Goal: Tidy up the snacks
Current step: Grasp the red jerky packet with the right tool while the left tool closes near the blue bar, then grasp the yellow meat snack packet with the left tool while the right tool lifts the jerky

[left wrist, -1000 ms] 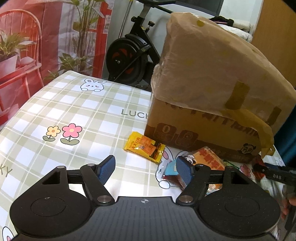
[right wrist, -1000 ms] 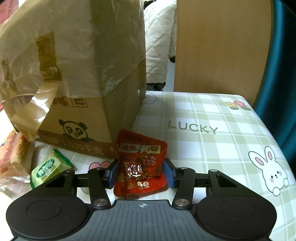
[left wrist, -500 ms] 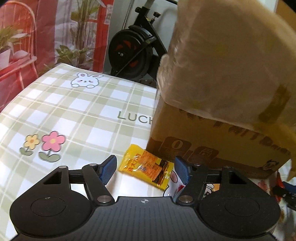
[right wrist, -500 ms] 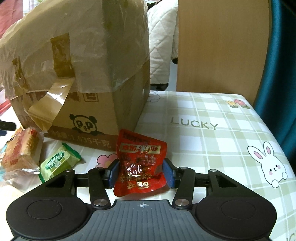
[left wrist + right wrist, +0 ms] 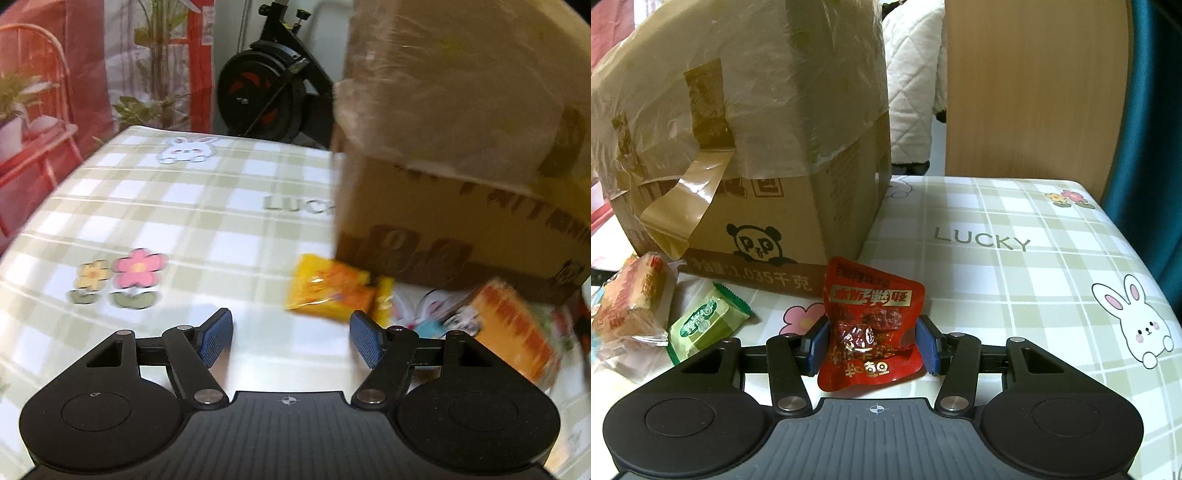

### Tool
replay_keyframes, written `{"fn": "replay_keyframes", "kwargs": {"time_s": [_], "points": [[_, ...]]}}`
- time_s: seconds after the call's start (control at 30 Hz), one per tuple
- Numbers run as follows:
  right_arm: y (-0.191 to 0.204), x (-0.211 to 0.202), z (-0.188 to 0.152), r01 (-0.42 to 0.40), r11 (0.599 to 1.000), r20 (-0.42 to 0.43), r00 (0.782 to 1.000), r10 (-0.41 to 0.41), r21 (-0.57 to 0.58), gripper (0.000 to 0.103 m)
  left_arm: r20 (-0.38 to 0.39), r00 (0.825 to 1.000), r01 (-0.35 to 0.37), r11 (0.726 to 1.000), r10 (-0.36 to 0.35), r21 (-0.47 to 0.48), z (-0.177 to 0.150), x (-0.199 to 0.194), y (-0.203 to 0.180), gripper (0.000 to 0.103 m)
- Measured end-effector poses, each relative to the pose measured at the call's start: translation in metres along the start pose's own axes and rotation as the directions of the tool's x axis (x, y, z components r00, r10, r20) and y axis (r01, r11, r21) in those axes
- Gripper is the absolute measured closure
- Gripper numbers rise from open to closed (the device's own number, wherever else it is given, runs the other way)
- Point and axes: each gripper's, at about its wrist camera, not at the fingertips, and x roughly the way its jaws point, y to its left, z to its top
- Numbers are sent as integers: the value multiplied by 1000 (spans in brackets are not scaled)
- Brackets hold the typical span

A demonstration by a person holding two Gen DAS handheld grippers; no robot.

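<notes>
1. Right wrist view: a red snack pouch (image 5: 873, 325) is seen clamped between the blue pads of the right gripper (image 5: 873, 345), at the near edge of the checked table (image 5: 1015, 280), just in front of the cardboard box (image 5: 768, 206).
2. Two more snacks are seen loose on the table near the box's front left corner: a green packet (image 5: 707, 323) and an orange-wrapped cake (image 5: 633, 297).
3. In the left wrist view, the left gripper (image 5: 291, 338) is shown with its jaws wide and nothing between them; a yellow packet (image 5: 334, 291) lies just ahead, toward the right pad, close against the box.
4. The sorting is judged to be at an early stage: one snack is held, none is seen placed, and at least three are left on the table.
</notes>
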Motion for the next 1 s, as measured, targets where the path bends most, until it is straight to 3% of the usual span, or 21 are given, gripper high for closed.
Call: {"fn": "replay_keyframes", "kwargs": {"time_s": [0.07, 0.17, 0.3, 0.43, 0.5, 0.67, 1.0], "points": [[0, 0, -1, -2, 1000, 2, 1000, 2, 2, 57, -11, 1000, -12, 999, 11, -46, 1, -3, 10, 30], [1, -1, -2, -3, 1000, 3, 1000, 3, 12, 57, 4, 999, 55, 991, -55, -119, 7, -8, 17, 30], [1, -2, -2, -5, 1000, 2, 1000, 5, 11, 57, 18, 996, 87, 995, -86, -58, 15, -2, -8, 30], [2, -3, -3, -6, 1000, 3, 1000, 6, 9, 57, -19, 994, 108, 994, -109, -18, 18, 16, -30, 29], [2, -4, -3, -7, 1000, 3, 1000, 7, 10, 57, -9, 997, 79, 997, -79, 13, 18, 22, -38, 24], [4, -3, -3, -8, 1000, 2, 1000, 8, 9, 57, -15, 999, 49, 997, -48, 52, 15, 26, -40, 24], [4, -6, -3, -16, 1000, 8, 1000, 15, 21, 57, -29, 999, -27, 999, 28, 33, 5, 3, 0, 24]]}}
